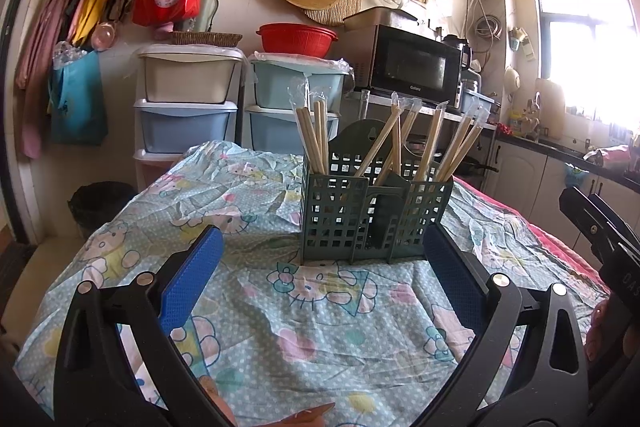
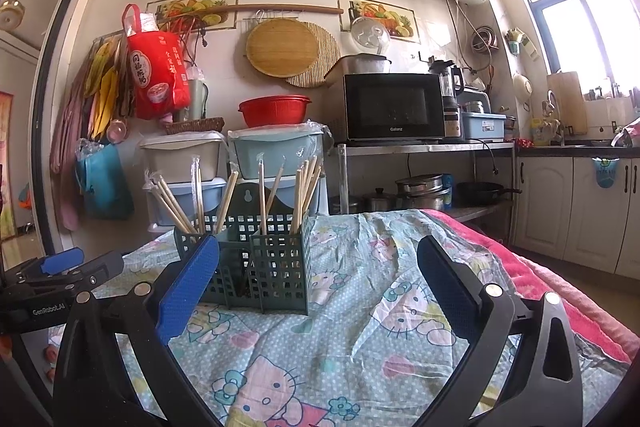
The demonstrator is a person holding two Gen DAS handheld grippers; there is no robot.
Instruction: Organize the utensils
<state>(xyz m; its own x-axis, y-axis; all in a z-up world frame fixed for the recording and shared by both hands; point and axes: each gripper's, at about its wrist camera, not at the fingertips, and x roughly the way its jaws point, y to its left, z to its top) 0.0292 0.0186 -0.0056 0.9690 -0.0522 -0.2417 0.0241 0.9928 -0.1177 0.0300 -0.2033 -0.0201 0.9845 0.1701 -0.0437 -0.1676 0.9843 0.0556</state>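
Your desk, draped in a cartoon-cat cloth, fills the lower half of both views and carries no loose utensils that you can see. On it stands the green slotted caddy, just above the centre of the left wrist view and at centre-left of the right wrist view. Its compartments hold wrapped wooden chopsticks, standing roughly upright with their long axes fanning up and outward; every pair visible is already in the caddy.

Your left tool is spread wide and holds nothing. Its right-hand blue pad sits at the caddy's lower right corner in the frame, and the caddy lies straight ahead between the fingers, so this hand looks the nearer one. Your right tool is also wide and carries nothing. From it the caddy lies ahead and to the left, partly behind the left-hand blue pad.

Judging by this, the sorting looks nearly or fully done. If you regroup a pair, reach from above along the sticks' tilt, and the left hand has the straighter line.
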